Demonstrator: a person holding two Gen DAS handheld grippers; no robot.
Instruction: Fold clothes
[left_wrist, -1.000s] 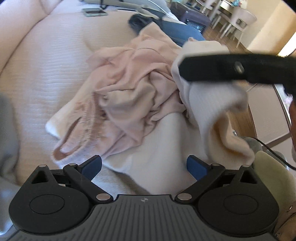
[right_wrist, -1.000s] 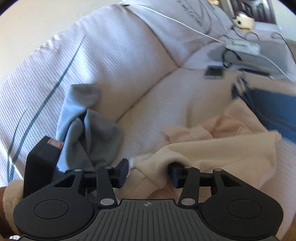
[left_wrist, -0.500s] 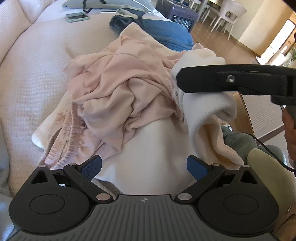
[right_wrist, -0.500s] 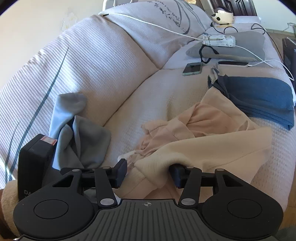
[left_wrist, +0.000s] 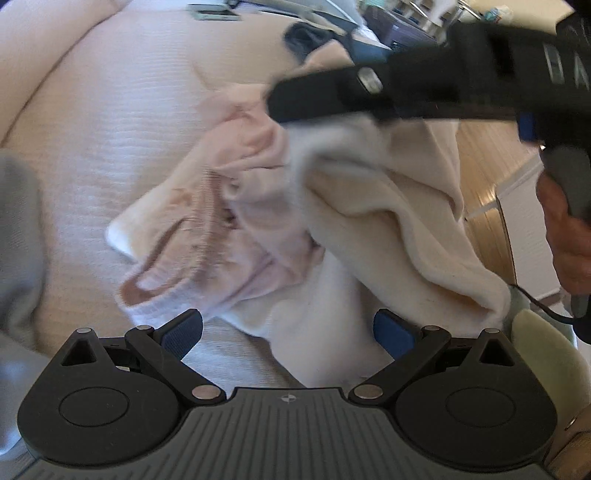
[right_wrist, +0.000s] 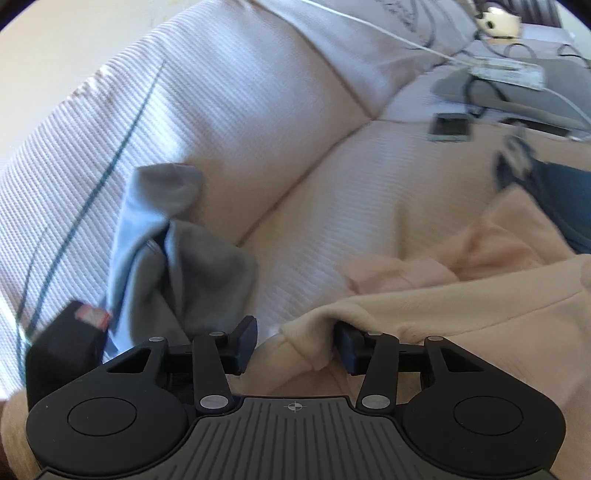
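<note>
the right claw (right_wrist: 293, 347), closing on the cream garment (right_wrist: 461, 317), has dragged it sideways beside the pink clothes (left_wrist: 236, 206) on the sofa (right_wrist: 332, 184); the left claw (left_wrist: 288, 332) gapes empty, folding unstarted.

text: none legible | right tool (left_wrist: 406, 88) housing: pale lettering, blurred; sofa cushion (right_wrist: 424, 22): print unreadable

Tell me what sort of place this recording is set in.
Most likely a living room at home. A wide sofa with pale ribbed covers holds loose laundry: a cream garment, a pink one and a grey one. A phone and charging cables lie farther along the seat.
</note>
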